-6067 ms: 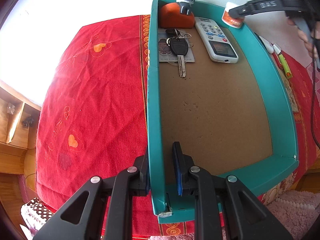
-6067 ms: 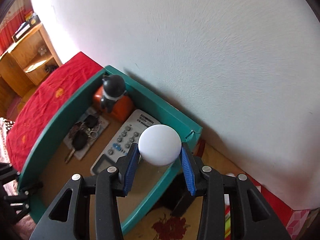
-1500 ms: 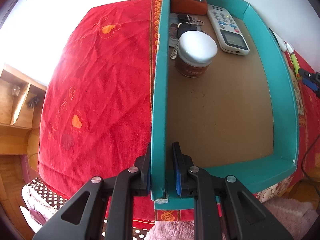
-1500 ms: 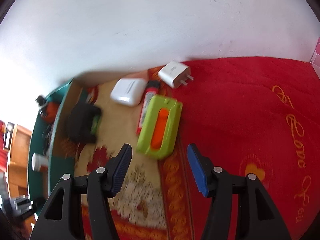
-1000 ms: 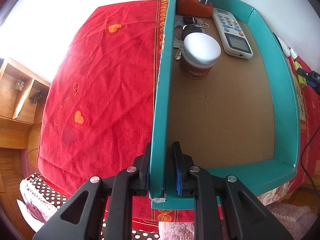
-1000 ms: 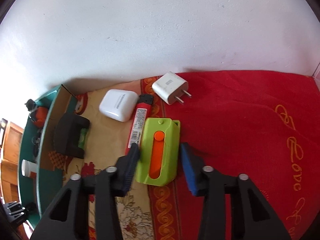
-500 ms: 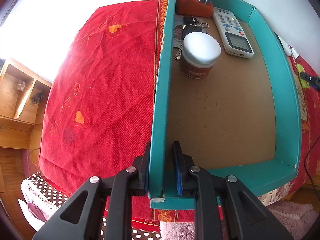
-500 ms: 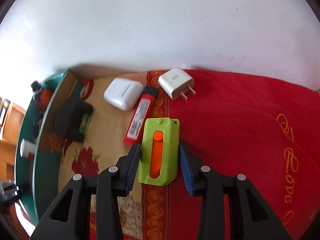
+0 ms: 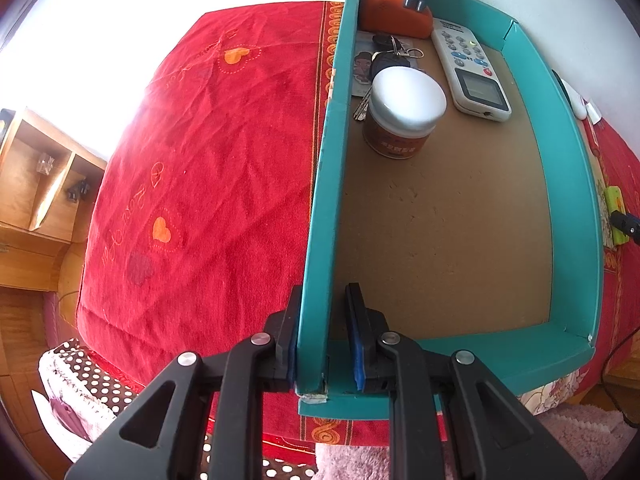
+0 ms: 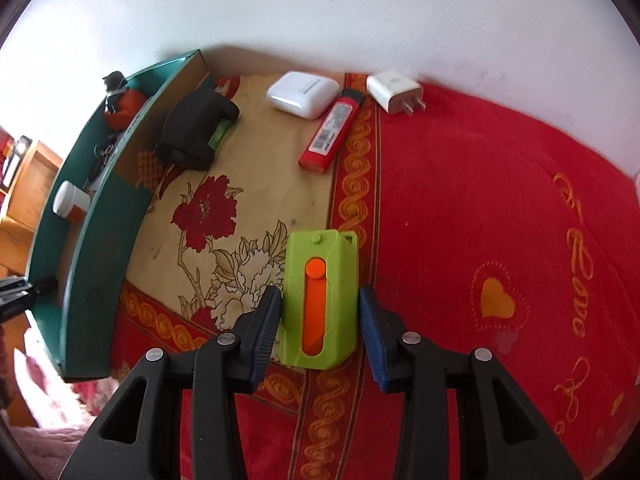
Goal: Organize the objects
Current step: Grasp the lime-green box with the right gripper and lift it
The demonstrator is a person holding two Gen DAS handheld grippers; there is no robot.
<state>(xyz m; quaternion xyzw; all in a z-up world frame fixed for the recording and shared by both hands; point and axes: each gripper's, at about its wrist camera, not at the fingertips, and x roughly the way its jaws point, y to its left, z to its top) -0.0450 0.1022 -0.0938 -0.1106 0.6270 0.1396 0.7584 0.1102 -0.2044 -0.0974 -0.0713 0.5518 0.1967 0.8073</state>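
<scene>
Left gripper (image 9: 322,336): clenched on the near side wall of the teal tray (image 9: 576,200).
Right gripper (image 10: 320,320): grasping the green box with an orange slider (image 10: 320,296), above the red cloth (image 10: 480,200).
In tray: white-lidded jar (image 9: 404,114), remote control (image 9: 472,72), keys (image 9: 390,54).
Beside tray: white case (image 10: 304,94), red lighter (image 10: 332,134), charger plug (image 10: 396,92).

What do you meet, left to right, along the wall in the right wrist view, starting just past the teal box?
Black device → white case → red lighter → white charger plug.
</scene>
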